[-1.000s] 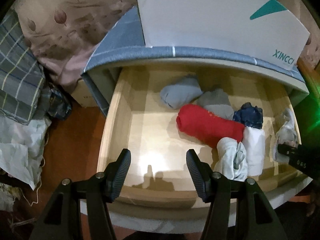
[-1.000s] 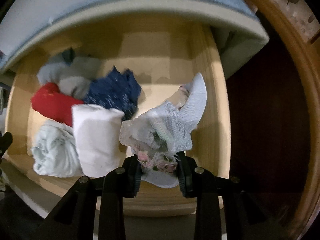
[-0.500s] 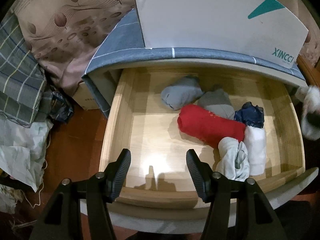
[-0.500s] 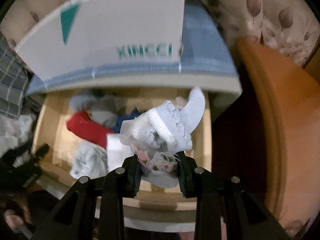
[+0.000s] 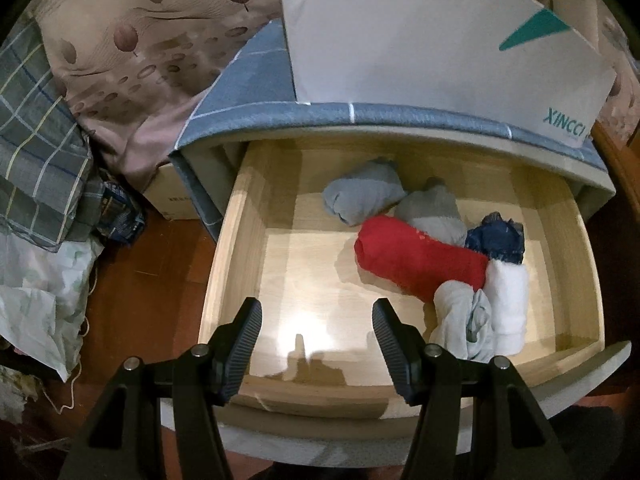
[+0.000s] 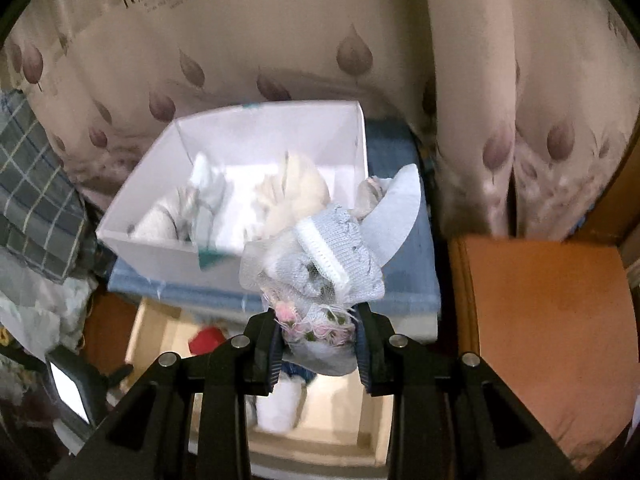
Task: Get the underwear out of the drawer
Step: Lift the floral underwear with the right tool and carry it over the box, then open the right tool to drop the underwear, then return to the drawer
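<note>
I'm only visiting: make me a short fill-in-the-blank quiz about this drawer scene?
1. The right gripper is shut on a pale ___ bundle of knitted underwear.
2. The left gripper is open and holds ___.
3. In the wooden drawer, the longest roll is ___.

Missing words: blue; nothing; red

Six rolled garments in drawer (one red); one white box.

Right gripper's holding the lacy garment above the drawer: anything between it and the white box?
Nothing visible. The right gripper is shut on the lacy underwear, and the white box beyond is open-topped, with clothes already inside.
</note>
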Motion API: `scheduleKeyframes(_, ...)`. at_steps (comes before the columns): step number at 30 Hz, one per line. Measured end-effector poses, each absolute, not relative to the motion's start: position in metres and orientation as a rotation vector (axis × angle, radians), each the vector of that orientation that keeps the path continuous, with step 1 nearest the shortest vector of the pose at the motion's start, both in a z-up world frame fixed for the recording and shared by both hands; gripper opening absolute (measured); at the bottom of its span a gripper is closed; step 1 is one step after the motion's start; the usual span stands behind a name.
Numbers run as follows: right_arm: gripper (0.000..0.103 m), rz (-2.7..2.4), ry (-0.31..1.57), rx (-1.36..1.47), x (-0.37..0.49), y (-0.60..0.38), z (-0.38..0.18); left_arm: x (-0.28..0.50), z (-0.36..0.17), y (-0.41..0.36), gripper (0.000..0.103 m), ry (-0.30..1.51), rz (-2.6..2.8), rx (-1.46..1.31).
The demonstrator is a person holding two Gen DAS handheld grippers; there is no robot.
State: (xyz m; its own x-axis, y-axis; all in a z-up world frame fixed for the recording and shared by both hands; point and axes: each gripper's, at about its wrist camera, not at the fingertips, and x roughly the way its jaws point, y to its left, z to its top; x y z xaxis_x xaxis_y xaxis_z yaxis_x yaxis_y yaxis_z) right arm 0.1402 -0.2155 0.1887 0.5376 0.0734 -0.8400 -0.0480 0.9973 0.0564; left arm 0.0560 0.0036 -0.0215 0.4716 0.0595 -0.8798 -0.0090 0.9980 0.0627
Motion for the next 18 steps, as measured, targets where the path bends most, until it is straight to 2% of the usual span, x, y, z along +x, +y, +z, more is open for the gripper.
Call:
scheduleKeyframes(7,0.028,0.076,0.998,-0.006,0.194,-0.200,0.198,0.056,-0.020,0.009,0.059,1.070,0.048,0.019)
scheduleKeyframes(15,0.030,0.032,1.103,-0.040,0.244,-0.190,0.159,0.056,-0.019,0.013,0.059,1.065,0.050,-0.002)
scheduleKeyframes(18,0.035,0.021,1.137,-0.063,0.252,-0.188,0.144,0.056,-0.019,0.015,0.059,1.062,0.046,-0.013)
